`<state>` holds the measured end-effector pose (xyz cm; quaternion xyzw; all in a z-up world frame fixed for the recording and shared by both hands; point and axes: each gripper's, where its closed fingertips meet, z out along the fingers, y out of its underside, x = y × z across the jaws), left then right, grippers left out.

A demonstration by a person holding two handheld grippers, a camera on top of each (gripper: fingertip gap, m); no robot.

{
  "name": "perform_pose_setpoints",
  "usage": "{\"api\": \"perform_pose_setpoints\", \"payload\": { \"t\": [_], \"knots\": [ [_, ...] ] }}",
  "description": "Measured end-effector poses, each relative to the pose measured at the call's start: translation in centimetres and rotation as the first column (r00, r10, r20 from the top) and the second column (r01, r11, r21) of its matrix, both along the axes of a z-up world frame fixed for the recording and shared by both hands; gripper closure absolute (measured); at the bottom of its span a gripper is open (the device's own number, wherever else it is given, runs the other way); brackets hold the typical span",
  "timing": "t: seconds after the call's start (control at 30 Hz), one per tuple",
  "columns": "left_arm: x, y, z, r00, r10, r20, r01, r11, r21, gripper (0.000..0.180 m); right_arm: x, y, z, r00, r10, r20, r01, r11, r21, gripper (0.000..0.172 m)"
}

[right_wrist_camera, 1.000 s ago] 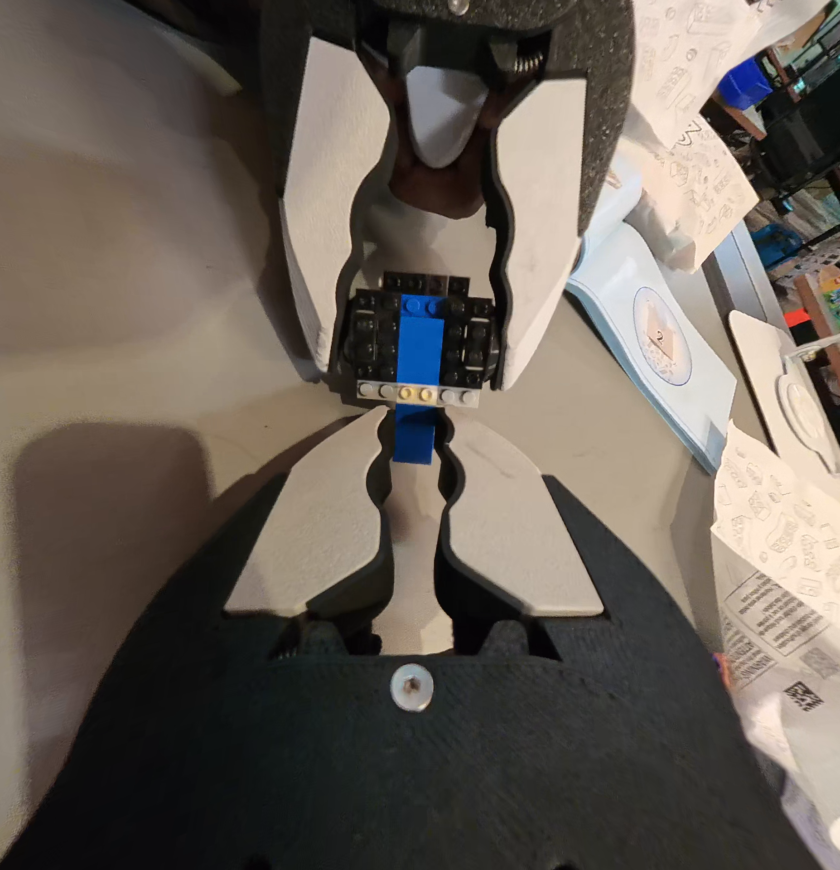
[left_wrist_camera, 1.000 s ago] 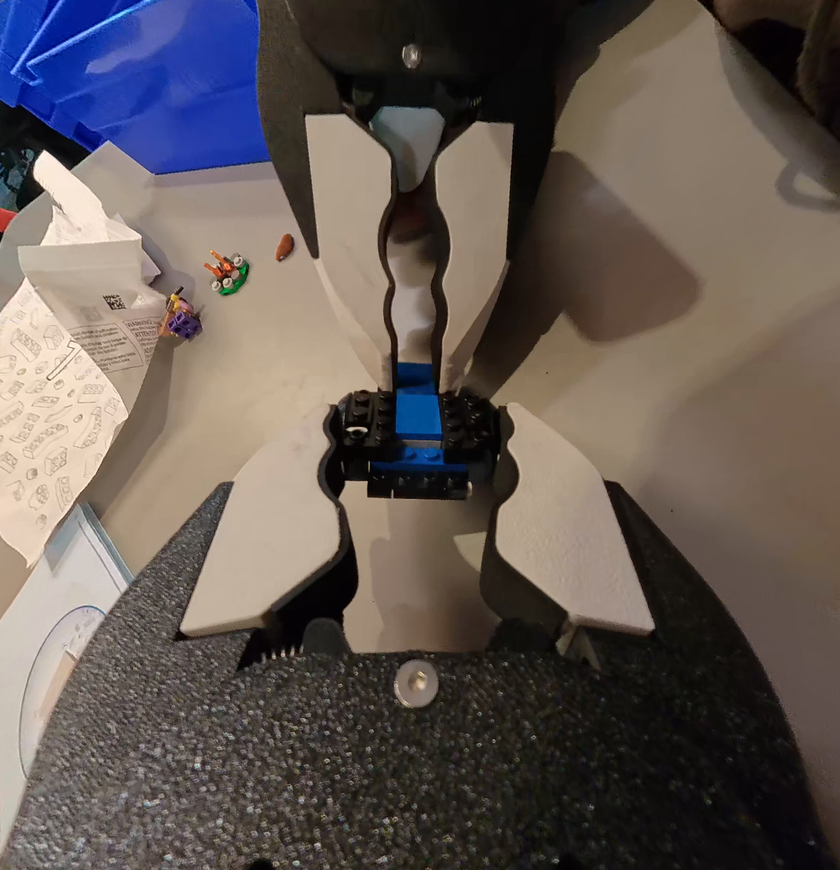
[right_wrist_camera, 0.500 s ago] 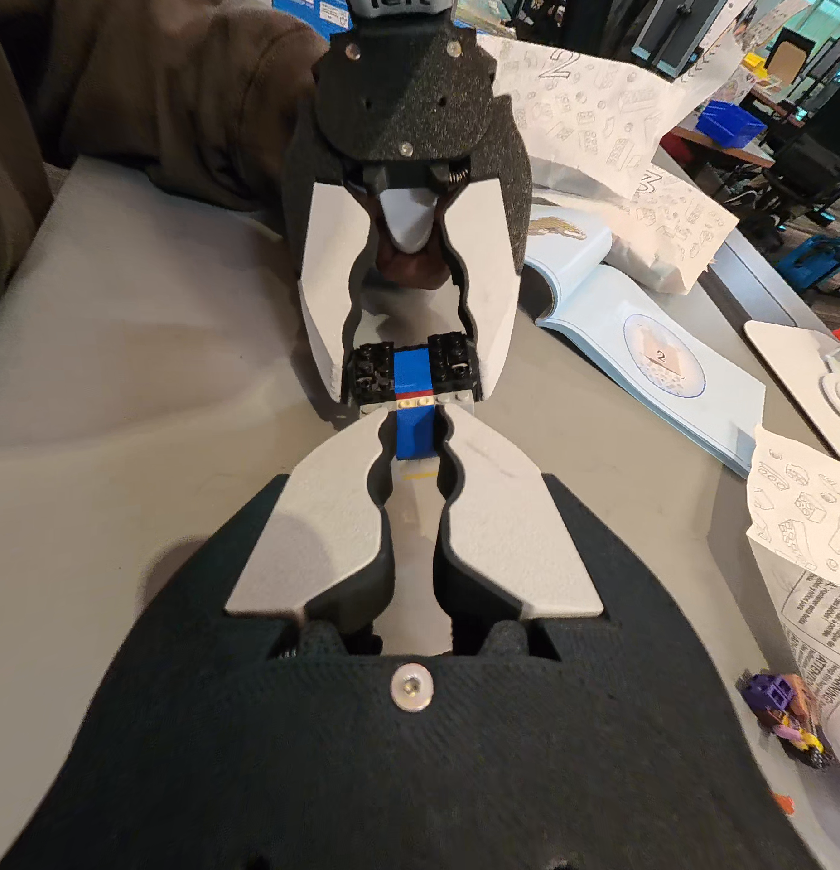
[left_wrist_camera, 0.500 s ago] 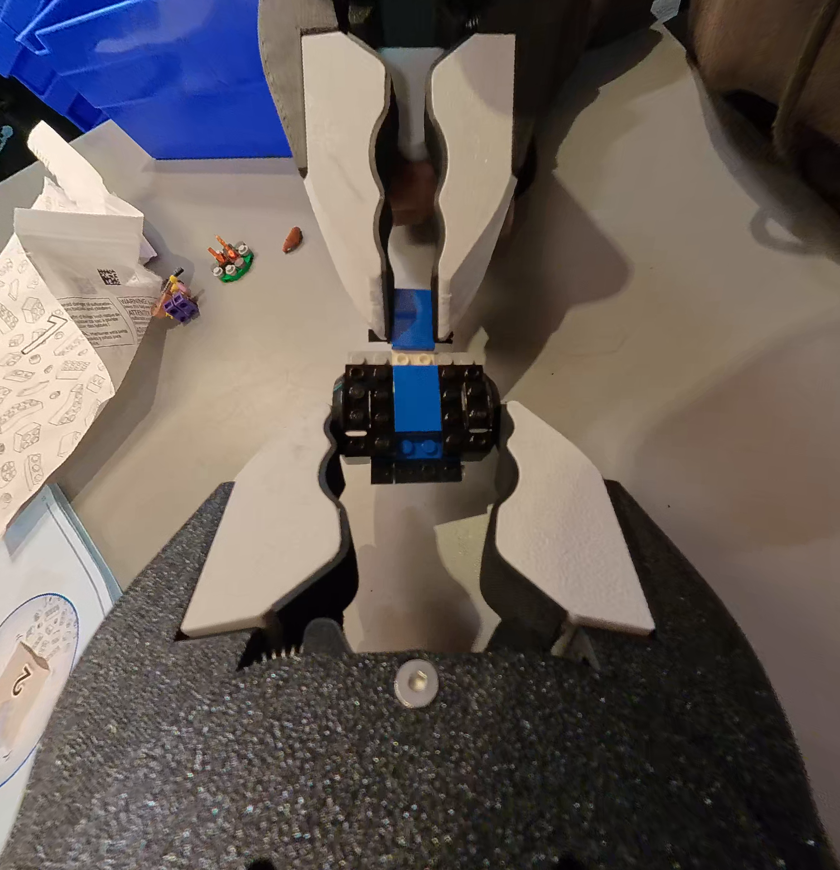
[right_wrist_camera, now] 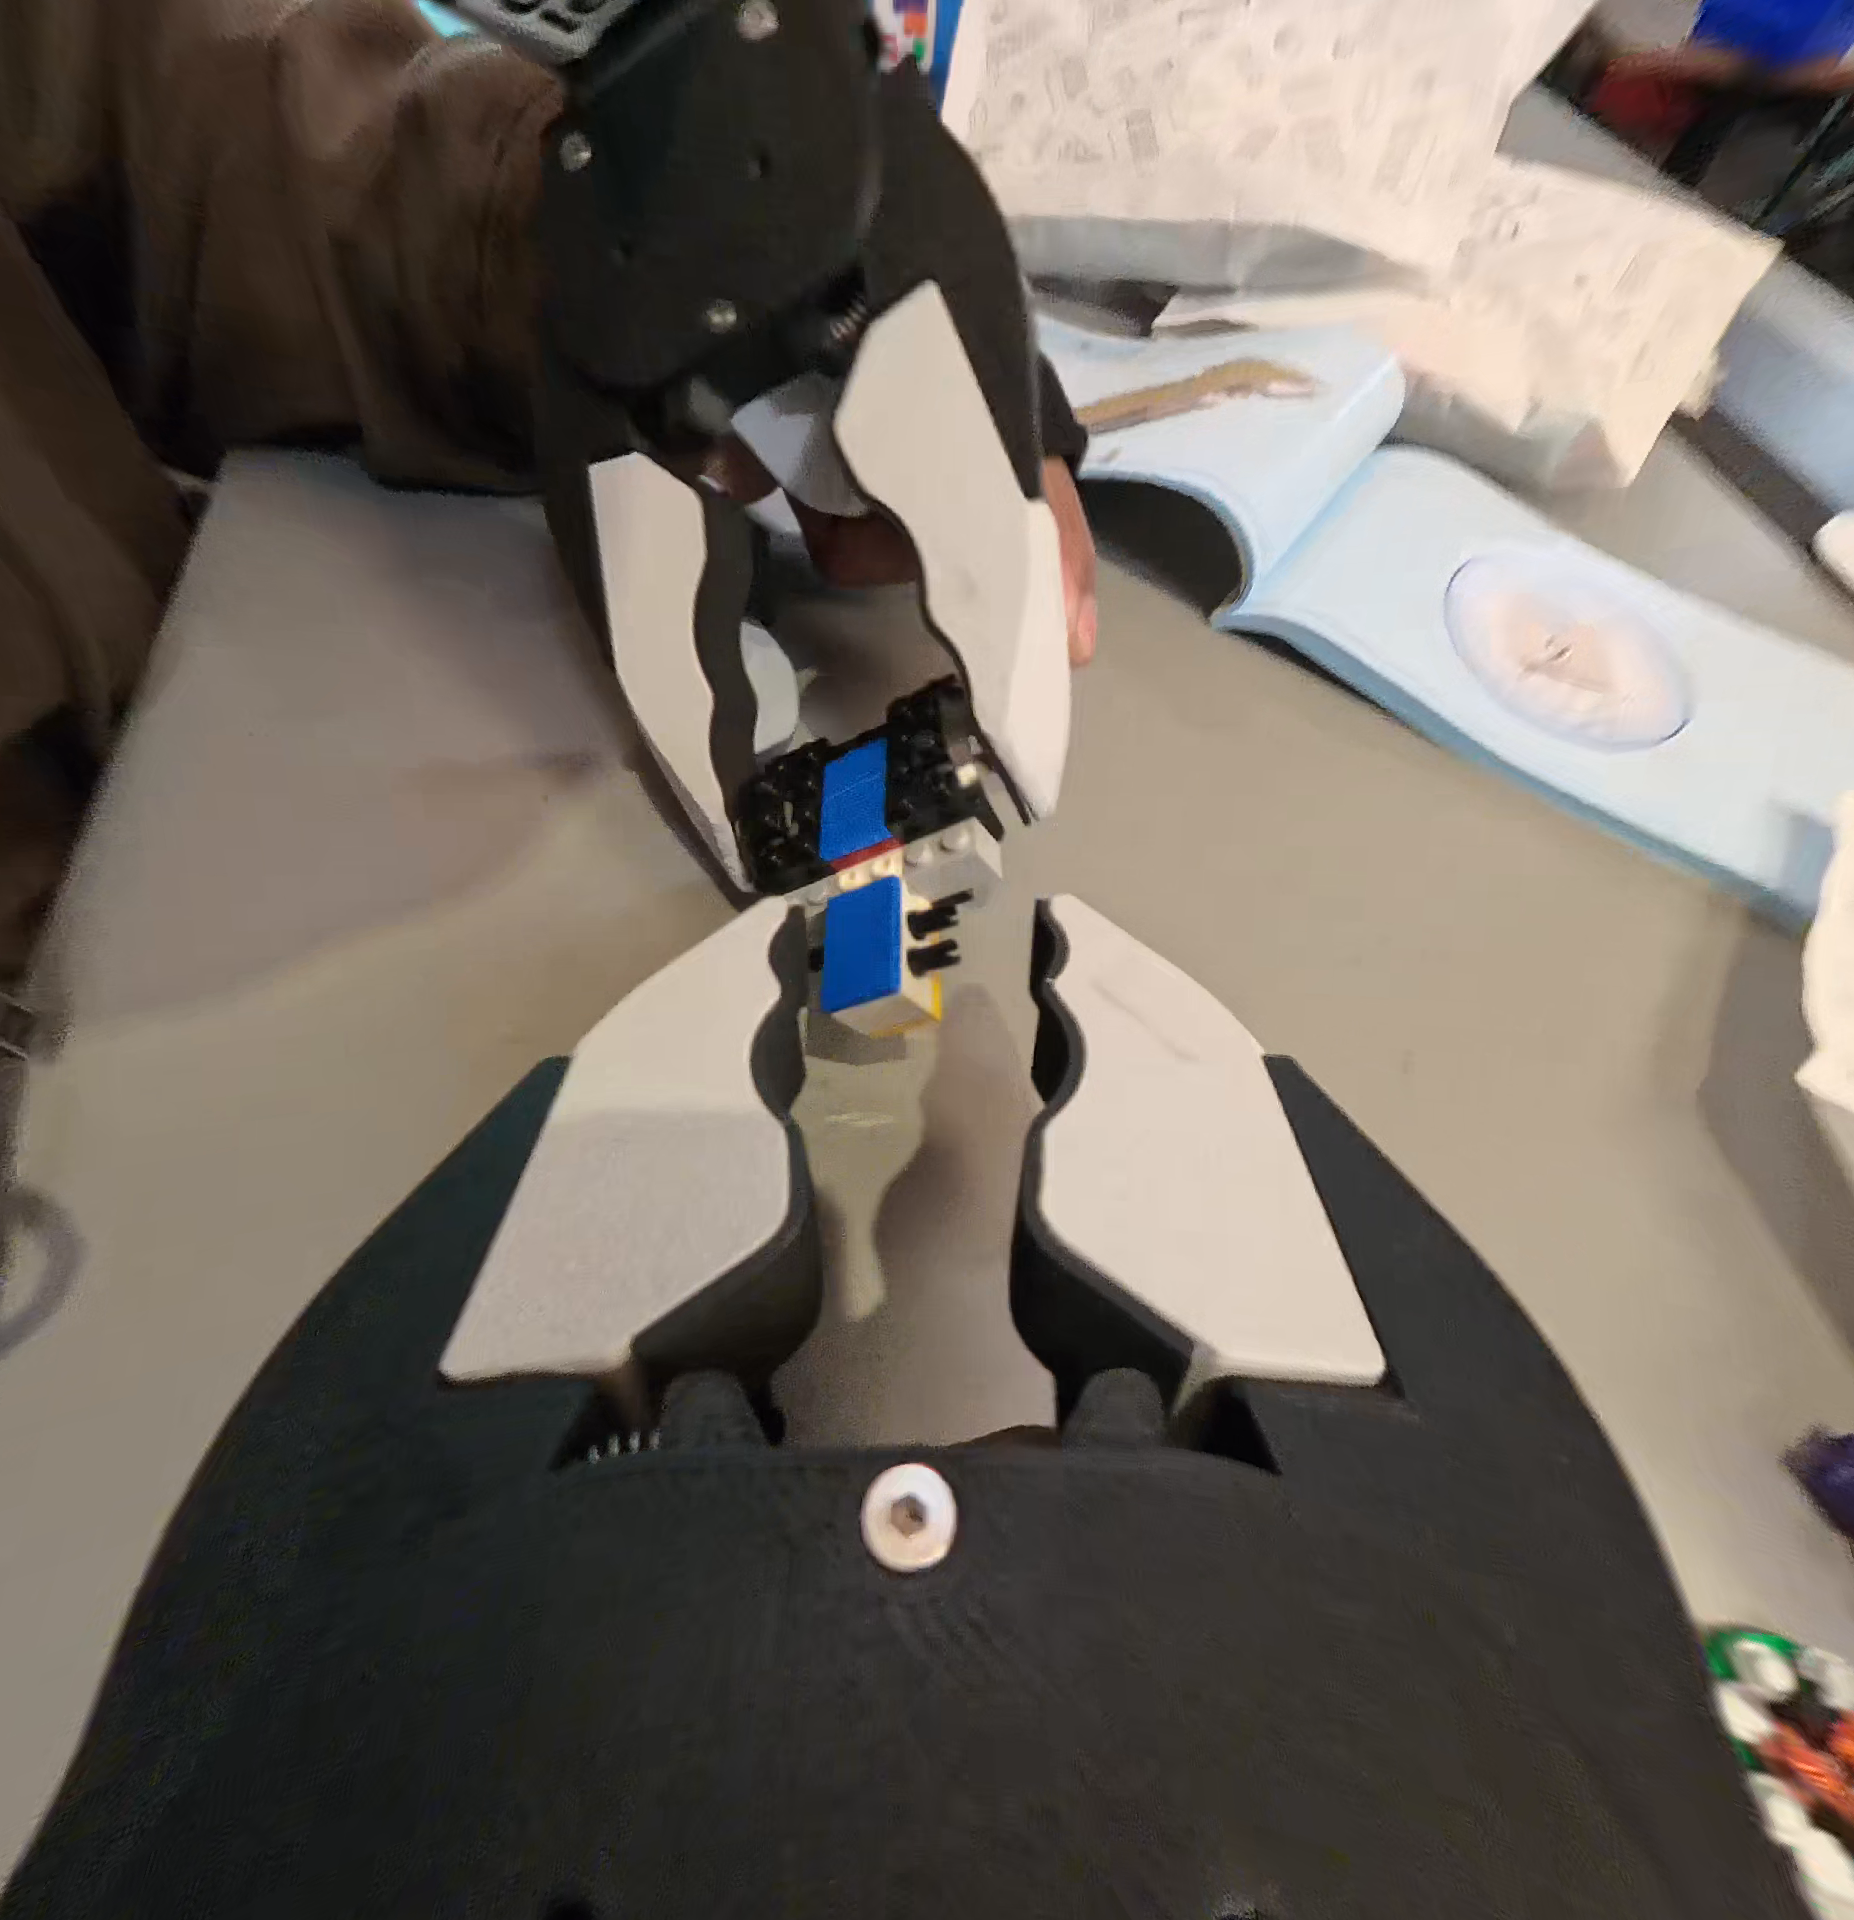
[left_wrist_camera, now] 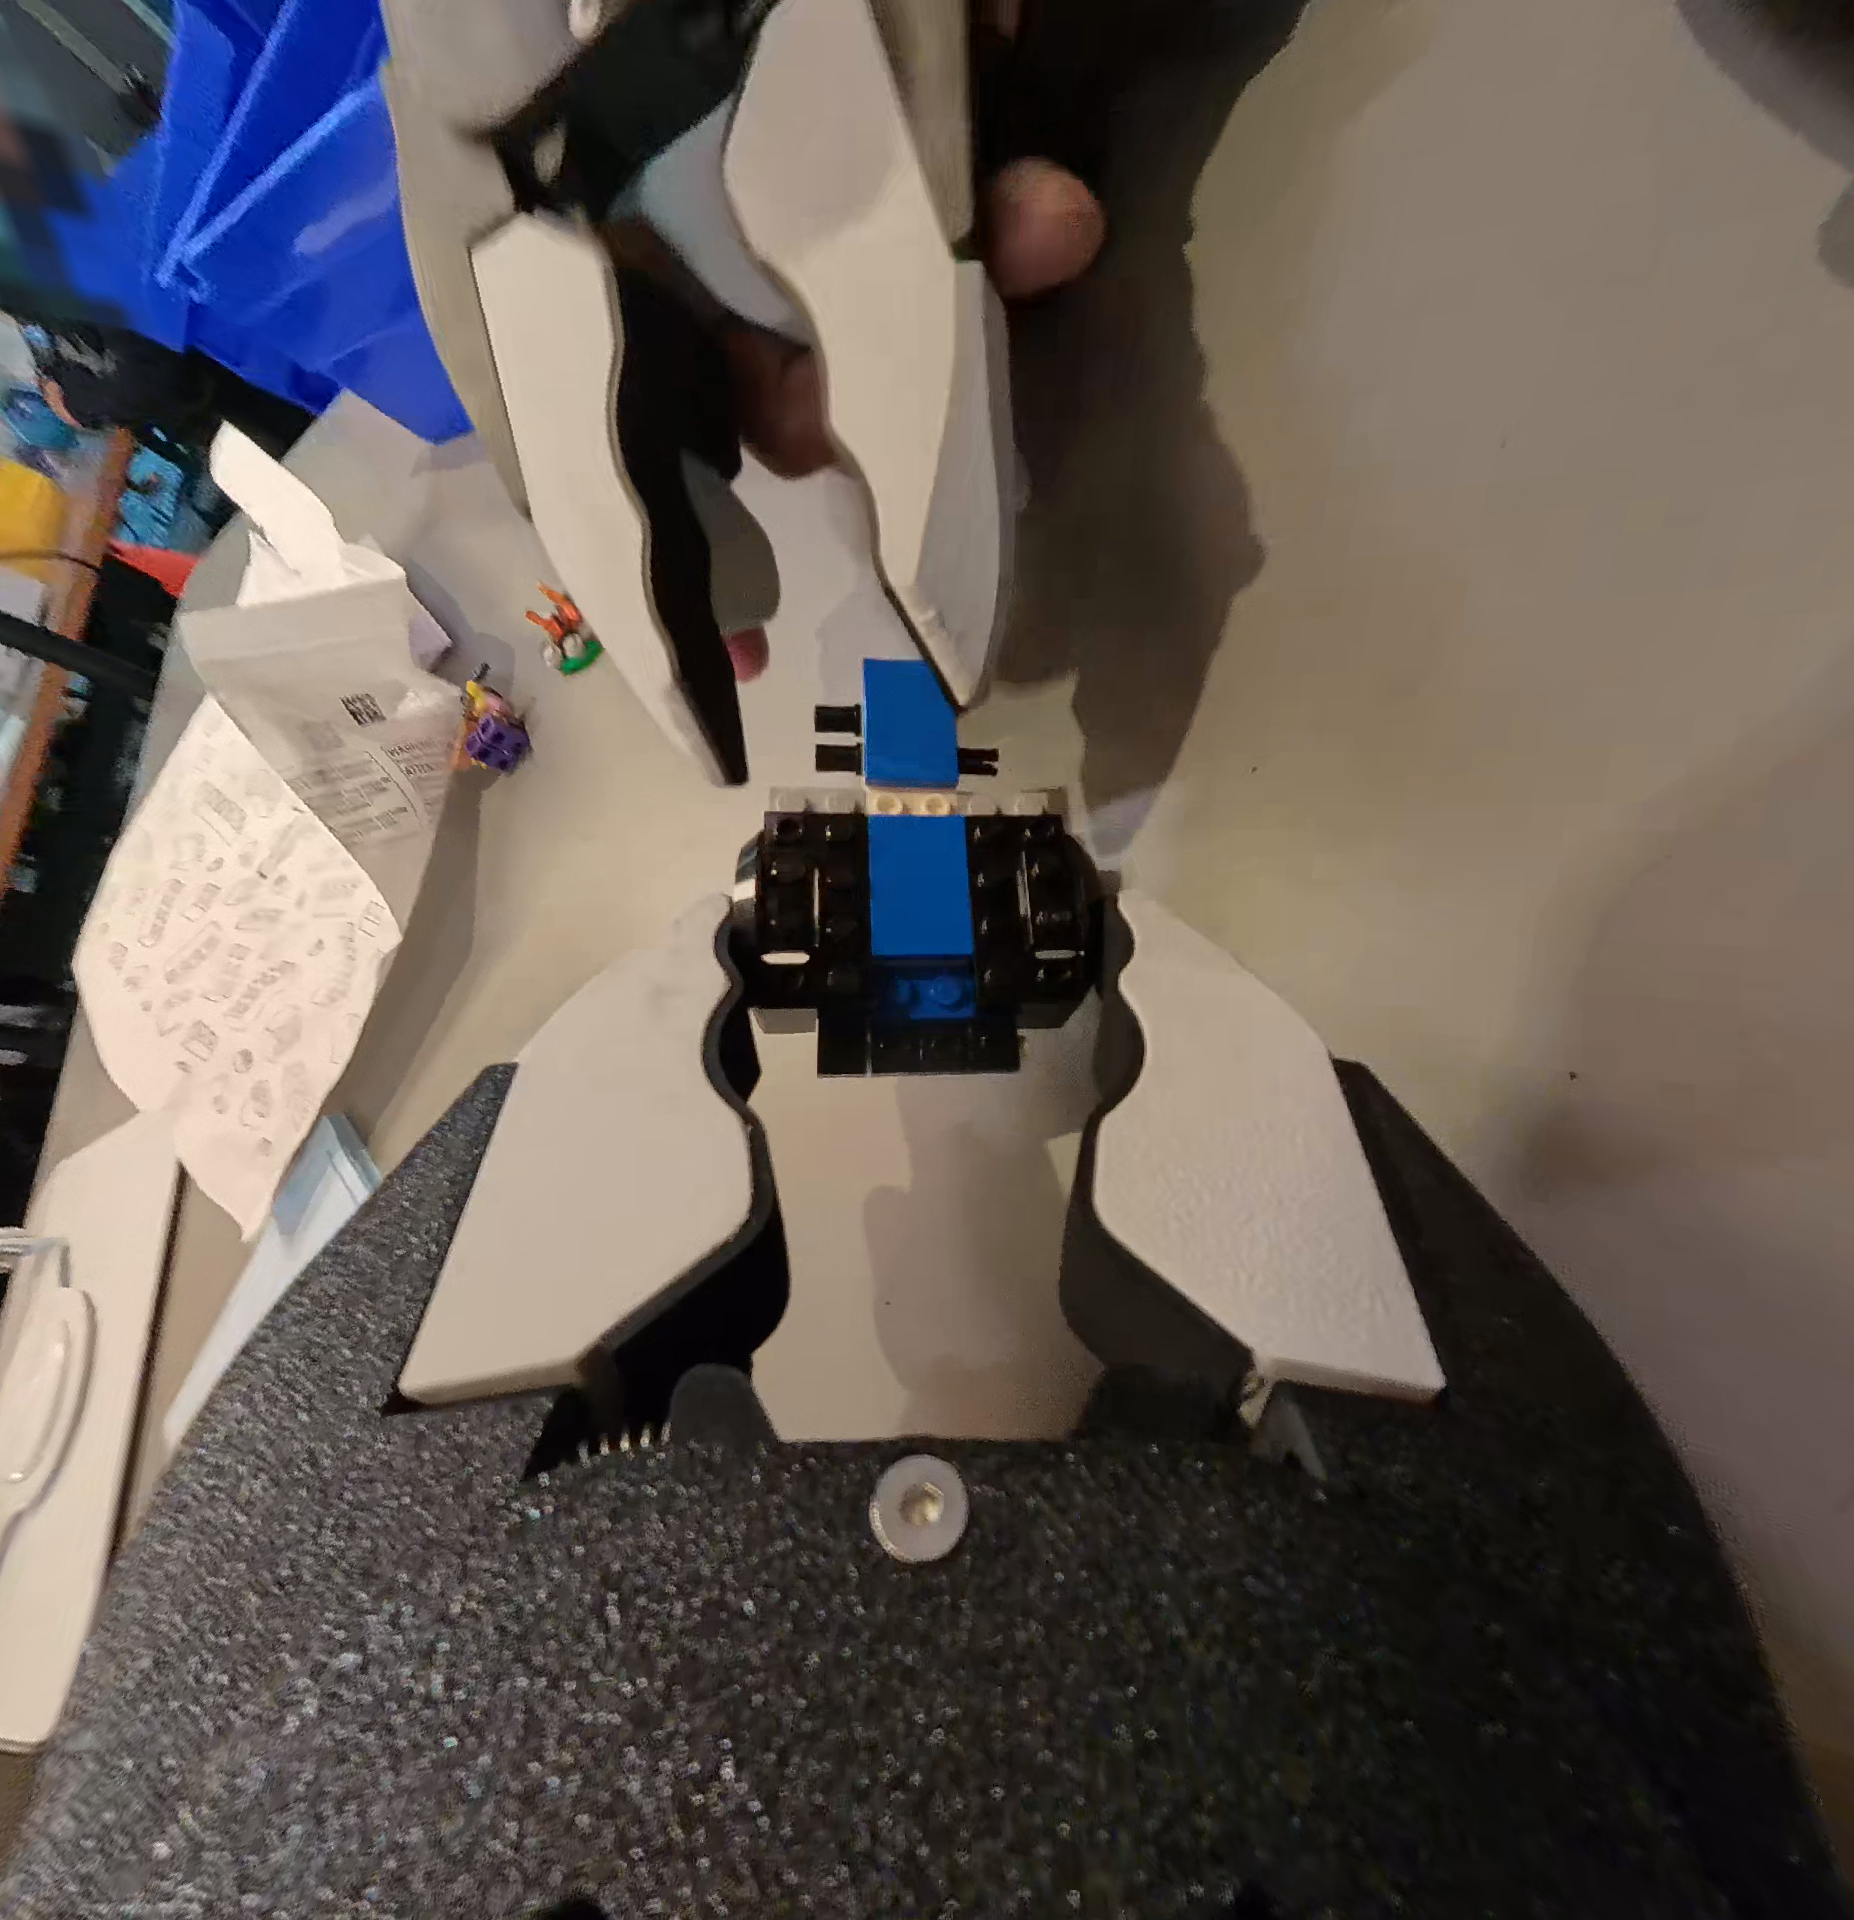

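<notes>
Left wrist view shows the left gripper (left_wrist_camera: 918,925) clamped on a toy brick model (left_wrist_camera: 918,914), black with a blue strip down its middle, both pads pressed against the black sides. A narrower blue nose of the model with small black pegs juts out past the fingertips toward the right gripper (left_wrist_camera: 850,727), whose fingers stand parted on either side of that nose; its upper body is cut off by the top edge and blurred by motion. In the right wrist view the right gripper (right_wrist_camera: 907,935) is open, and the blue nose (right_wrist_camera: 866,940) sits between its pads with a clear gap on the right side; on the left side the finger (right_wrist_camera: 694,997) hides the edge of the nose, so contact there cannot be told. The underside of the model is hidden in both views, and it is held over the grey table (left_wrist_camera: 1422,623). A brown sleeve (right_wrist_camera: 279,239) fills the upper left. To one side lie white printed paper bags (left_wrist_camera: 237,914), an open light-blue booklet (right_wrist_camera: 1525,665), a small purple brick piece (left_wrist_camera: 495,732) and a green and orange piece (left_wrist_camera: 568,639); blue bins (left_wrist_camera: 279,208) behind are blurred and partly cut off.
</notes>
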<state>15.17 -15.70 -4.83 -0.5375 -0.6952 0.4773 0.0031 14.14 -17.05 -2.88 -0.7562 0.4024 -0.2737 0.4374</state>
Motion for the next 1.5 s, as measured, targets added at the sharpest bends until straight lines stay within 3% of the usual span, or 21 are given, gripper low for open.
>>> {"api": "perform_pose_setpoints", "payload": {
  "t": [0.1,0.17,0.23,0.33,0.47,0.57,0.7,0.87,0.97,1.1,1.27,1.5],
  "knots": [
    [-0.3,-0.1,0.7,0.999,-0.015,0.035,0.018,0.996,-0.093,0.118,-0.2,0.5,-0.1,0.995,0.025,-0.101,-0.009,0.988,0.154,0.125],
    [-0.6,-0.1,1.1,0.998,-0.027,0.057,0.035,0.988,-0.148,0.118,-0.3,1.0,-0.3,0.986,0.043,-0.163,-0.006,0.975,0.224,0.131],
    [-0.8,-0.1,1.3,0.997,-0.037,0.064,0.048,0.984,-0.174,0.118,-0.4,1.4,-0.5,0.981,0.063,-0.184,-0.016,0.969,0.245,0.149],
    [-0.3,-0.8,1.5,1.000,0.014,0.016,-0.011,0.985,-0.173,0.116,-0.1,1.0,0.2,0.992,0.028,-0.119,-0.002,0.976,0.217,0.149],
    [0.2,-1.0,2.2,0.982,0.050,-0.184,-0.060,0.997,-0.050,0.115,0.1,0.0,0.3,0.999,-0.020,-0.046,0.024,0.994,0.102,0.150],
    [0.3,-0.9,3.1,0.932,0.069,-0.356,-0.048,0.996,0.069,0.112,0.0,0.3,0.2,0.999,-0.003,-0.033,0.006,0.998,0.070,0.150],
    [-0.1,-0.7,2.9,0.891,0.122,-0.437,-0.016,0.971,0.240,0.116,-0.1,0.8,0.3,0.999,0.021,-0.031,-0.019,0.997,0.080,0.150],
    [-1.3,0.0,2.2,0.882,0.131,-0.453,0.047,0.931,0.362,0.147,-0.1,1.2,0.7,0.999,0.043,-0.013,-0.041,0.993,0.113,0.150],
    [-1.4,0.2,2.4,0.874,0.127,-0.469,0.062,0.928,0.368,0.157,-0.2,1.3,0.7,0.998,0.056,-0.007,-0.055,0.994,0.097,0.152],
    [-1.3,-0.2,2.1,0.885,0.148,-0.442,0.023,0.933,0.360,0.158,0.0,0.5,0.8,0.999,0.018,0.030,-0.019,0.999,0.050,0.146],
    [-0.8,-0.8,0.6,0.941,0.166,-0.296,-0.074,0.951,0.299,0.158,0.3,0.0,1.7,0.993,-0.012,0.114,0.014,1.000,-0.019,0.145],
    [-0.6,-1.1,0.4,0.968,0.148,-0.203,-0.106,0.973,0.206,0.158,0.3,0.4,0.9,0.991,0.007,0.137,0.012,0.990,-0.140,0.156]
  ]
}}
